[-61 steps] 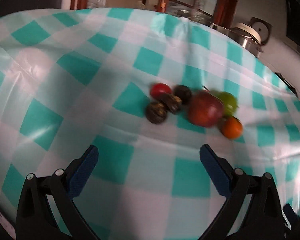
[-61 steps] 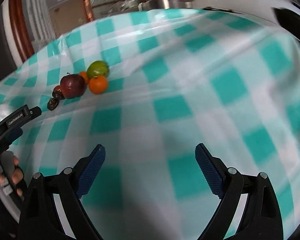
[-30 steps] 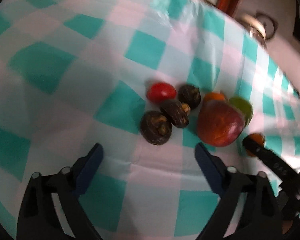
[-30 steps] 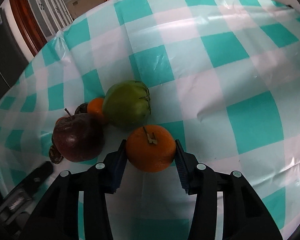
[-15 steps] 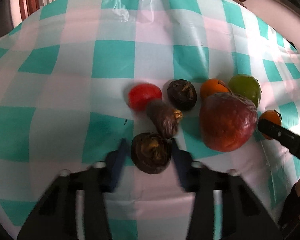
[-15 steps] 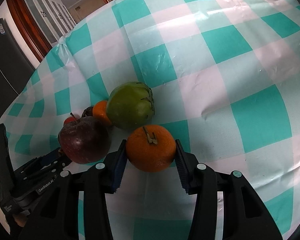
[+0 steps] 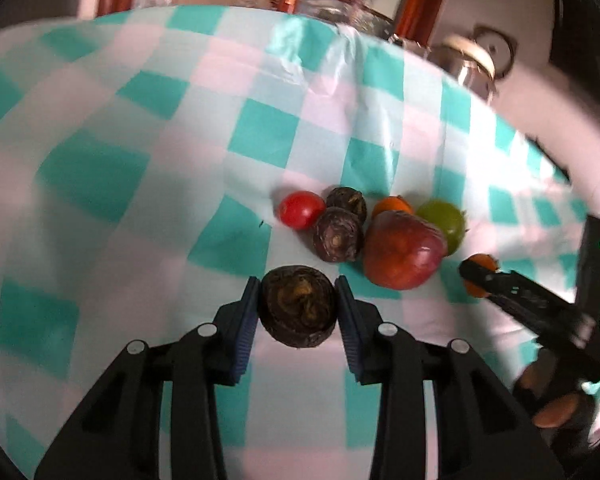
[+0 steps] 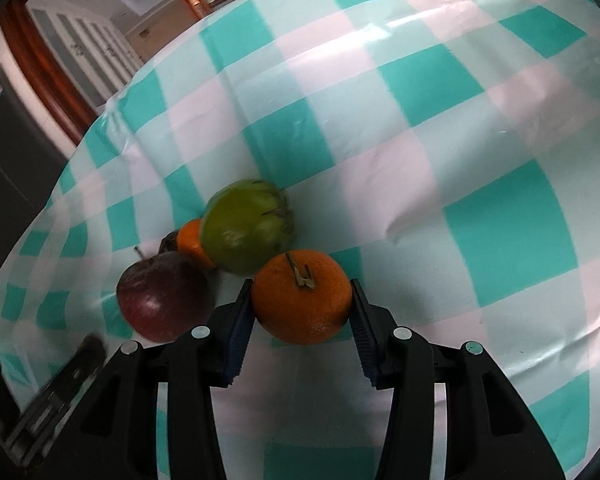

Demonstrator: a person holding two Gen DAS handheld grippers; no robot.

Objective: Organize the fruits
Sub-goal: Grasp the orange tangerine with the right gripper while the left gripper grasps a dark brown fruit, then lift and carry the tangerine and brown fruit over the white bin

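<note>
So the left gripper (image 7: 296, 306) is clamping a dark wrinkly fruit (image 7: 298, 306) right now, blue pads (image 7: 246, 320) pressing on both sides of it. Its jaws have just been closing and they're sitting snug against the fruit, only as wide as the fruit itself. The fruit is looking lifted a bit off the checked tablecloth (image 7: 100, 168), though I can't tell for sure that it's clear of it.

The right gripper (image 8: 302, 308) is gripping an orange (image 8: 302, 296), stem end facing up, jaws narrowed onto its sides. Can't tell whether it's resting on the surface or hovering just above.

The rest of the pile is sitting together on the teal and white cloth. In the left wrist view, there's a small red tomato (image 7: 302, 210) at the left end, with two more dark wrinkly fruits (image 7: 338, 234) just beside it and touching each other. A big red apple (image 7: 404, 254) is lying just to their right. A small orange fruit (image 7: 392, 205) and a green fruit (image 7: 442, 220) are tucked in behind the apple. In the right wrist view the green one (image 8: 246, 230) is sitting just behind the held orange, with the apple (image 8: 162, 294) off to the left.

A metal pot (image 7: 470, 64) is standing past the far edge of the cloth.
</note>
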